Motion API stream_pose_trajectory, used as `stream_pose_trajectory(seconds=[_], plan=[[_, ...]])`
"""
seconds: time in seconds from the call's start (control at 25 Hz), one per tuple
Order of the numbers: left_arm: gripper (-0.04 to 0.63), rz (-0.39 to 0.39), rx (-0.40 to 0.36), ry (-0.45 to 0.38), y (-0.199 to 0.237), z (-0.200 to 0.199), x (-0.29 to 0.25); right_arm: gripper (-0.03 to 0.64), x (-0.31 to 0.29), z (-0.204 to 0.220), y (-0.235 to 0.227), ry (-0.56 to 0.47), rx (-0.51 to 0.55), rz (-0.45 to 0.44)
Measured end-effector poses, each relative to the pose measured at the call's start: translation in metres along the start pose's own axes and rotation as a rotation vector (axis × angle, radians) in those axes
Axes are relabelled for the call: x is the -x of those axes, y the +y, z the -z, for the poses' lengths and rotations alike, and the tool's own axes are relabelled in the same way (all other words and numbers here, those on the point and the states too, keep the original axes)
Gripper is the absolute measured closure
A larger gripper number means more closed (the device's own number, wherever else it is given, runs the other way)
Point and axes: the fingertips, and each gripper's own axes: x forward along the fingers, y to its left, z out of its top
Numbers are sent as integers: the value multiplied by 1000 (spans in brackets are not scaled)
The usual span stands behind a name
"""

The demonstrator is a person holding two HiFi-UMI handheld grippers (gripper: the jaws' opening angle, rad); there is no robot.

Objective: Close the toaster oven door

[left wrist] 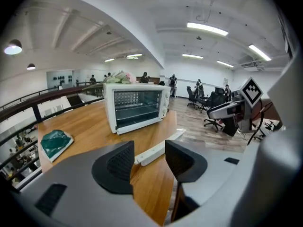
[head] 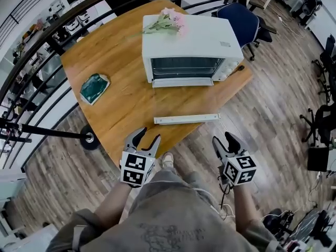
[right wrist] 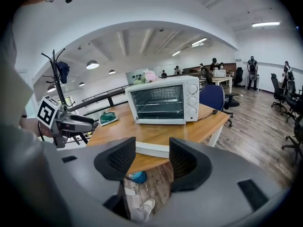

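Note:
A white toaster oven [head: 191,49] stands at the far right of a wooden table [head: 123,104]. Its front faces me, and the wire racks show through it [left wrist: 137,109] [right wrist: 163,100]. A white strip [head: 182,82] runs along the base of the front. Nearer me, a long white bar [head: 186,119] lies close to the table's front edge. My left gripper [head: 148,136] [left wrist: 149,160] is open and empty, just off that edge. My right gripper [head: 223,139] [right wrist: 151,157] is open too, over the floor to the right of the table corner. Both are well short of the oven.
Pink flowers [head: 168,20] lie on the oven's top. A green packet [head: 94,87] rests on the table's left side. A black railing [head: 42,41] curves round the table's left. A blue office chair [head: 241,17] stands behind the oven, on the wooden floor [head: 278,98].

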Motion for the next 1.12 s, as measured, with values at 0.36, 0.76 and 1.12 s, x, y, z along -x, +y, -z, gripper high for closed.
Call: stream_pose_trajectory(seconds=[0.36,0.76,1.12], plan=[[379,-12,98,160,14,61,-62,396,-64,45,-42,143,-47,9],[379,-58,204,299,6,115,-106,396,-118,97,-76,324,-34,-70],[431,-133,233,304,5,110,-131,435,-143,97,-98,333,-56,-126]])
